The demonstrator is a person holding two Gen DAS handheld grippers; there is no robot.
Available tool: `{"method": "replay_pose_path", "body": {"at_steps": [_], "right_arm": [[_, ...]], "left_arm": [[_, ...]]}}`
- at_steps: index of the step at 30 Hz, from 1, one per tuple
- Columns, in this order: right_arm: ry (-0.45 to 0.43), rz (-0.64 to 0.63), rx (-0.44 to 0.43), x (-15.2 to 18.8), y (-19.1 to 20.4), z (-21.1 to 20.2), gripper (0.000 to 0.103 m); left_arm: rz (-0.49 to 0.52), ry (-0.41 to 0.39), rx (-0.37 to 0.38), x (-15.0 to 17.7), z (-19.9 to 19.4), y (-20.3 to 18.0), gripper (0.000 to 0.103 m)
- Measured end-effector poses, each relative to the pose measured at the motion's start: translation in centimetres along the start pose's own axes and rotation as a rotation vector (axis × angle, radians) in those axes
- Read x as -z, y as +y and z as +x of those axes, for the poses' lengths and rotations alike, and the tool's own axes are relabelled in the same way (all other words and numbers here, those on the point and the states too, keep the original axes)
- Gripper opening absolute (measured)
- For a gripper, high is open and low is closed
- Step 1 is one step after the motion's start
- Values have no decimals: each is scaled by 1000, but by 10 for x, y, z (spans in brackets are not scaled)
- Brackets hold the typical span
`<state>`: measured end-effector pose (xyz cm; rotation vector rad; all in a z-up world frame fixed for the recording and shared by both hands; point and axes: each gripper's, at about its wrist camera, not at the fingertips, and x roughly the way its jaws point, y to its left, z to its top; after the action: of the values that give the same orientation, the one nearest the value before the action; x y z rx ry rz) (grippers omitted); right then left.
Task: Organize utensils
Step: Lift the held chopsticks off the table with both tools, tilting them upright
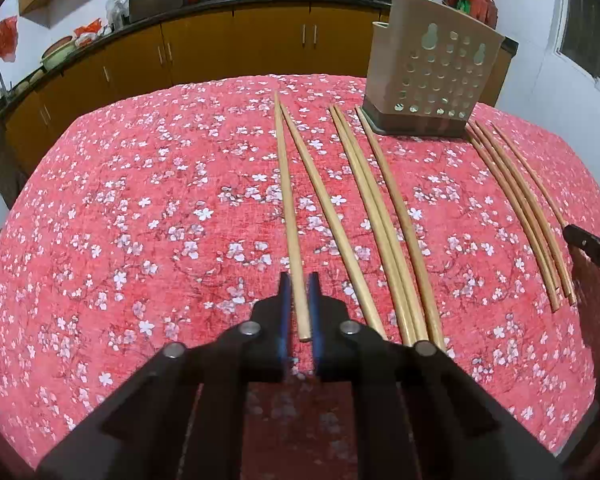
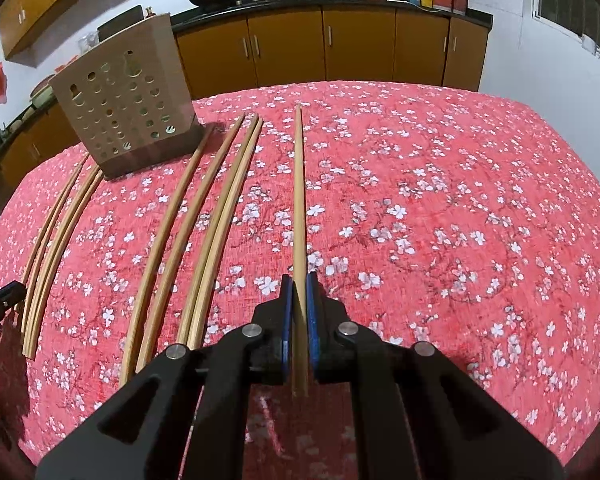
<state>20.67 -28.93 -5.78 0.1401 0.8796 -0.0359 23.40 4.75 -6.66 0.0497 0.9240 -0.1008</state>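
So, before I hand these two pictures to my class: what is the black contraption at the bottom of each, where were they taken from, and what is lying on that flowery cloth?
Each black contraption is a hand-held two-finger gripper with a camera looking forward along its blue-padded fingers. One picture comes from the left gripper, the other from the right gripper. Both look across a table with a red floral tablecloth in a kitchen. On it lie wooden chopsticks in loose groups, beside a beige perforated utensil holder. Each gripper is shut on one chopstick: the left on the leftmost chopstick, the right on the rightmost chopstick.
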Motion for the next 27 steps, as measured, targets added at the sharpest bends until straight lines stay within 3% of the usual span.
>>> {"method": "replay_pose_path", "body": {"at_steps": [4,7,27], "right_arm": [[-32,22,-18,-3,-4,-13,8],[-81,23,-22,-8,-9,-30,8],[-359,45,-31,-50,-18,-105,8]], "left_arm": [[-3,20,6,-7,-1,5,8],[1,-9,-1,-13,-12,11,8],[-69,-331,19,-64,-116,23,8]]}}
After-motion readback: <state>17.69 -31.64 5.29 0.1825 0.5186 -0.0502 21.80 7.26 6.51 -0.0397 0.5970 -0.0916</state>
